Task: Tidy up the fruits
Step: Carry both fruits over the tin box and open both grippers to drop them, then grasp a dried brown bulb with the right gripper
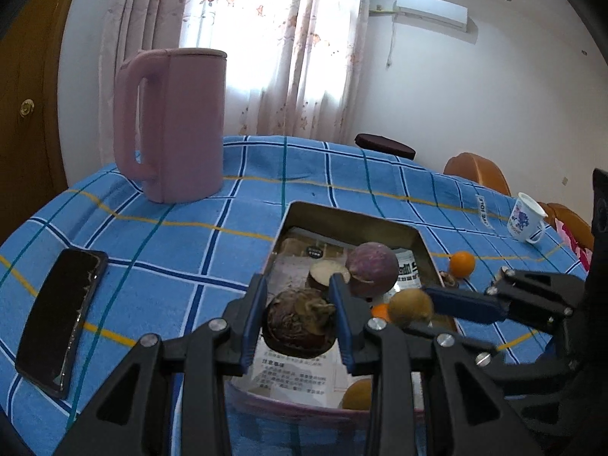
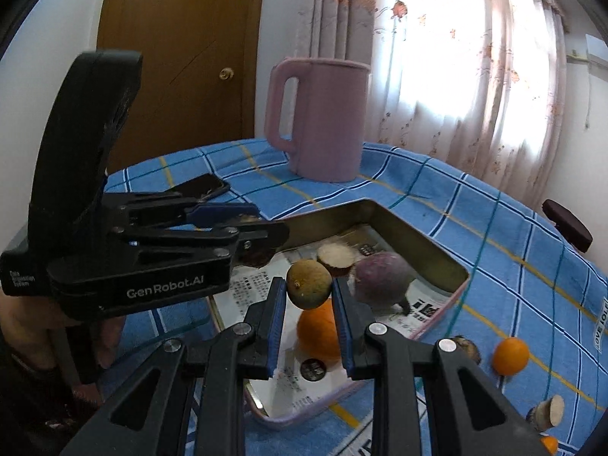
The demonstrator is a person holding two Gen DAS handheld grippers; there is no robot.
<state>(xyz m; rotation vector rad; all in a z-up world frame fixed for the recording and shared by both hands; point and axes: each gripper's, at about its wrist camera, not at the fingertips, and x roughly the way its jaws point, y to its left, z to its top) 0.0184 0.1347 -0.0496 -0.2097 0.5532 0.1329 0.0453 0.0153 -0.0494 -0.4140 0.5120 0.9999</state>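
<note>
A metal tray [image 1: 351, 216] lined with printed paper sits on the blue checked tablecloth; it also shows in the right wrist view [image 2: 380, 209]. My left gripper [image 1: 298, 321] is shut on a dark wrinkled purple fruit [image 1: 300, 321] over the tray's near end. My right gripper [image 2: 309, 294] is shut on a greenish-brown round fruit [image 2: 308, 284], held above an orange [image 2: 319, 332] in the tray. A purple round fruit [image 1: 372, 269] and a cut half [image 1: 326, 271] lie in the tray. A small orange [image 2: 510, 355] lies on the cloth beside the tray.
A pink jug [image 1: 174, 123] stands at the back of the table. A black phone [image 1: 62, 321] lies at the left. A white printed cup [image 1: 526, 222] stands at the far right. More fruit pieces [image 2: 547, 412] lie on the cloth right of the tray.
</note>
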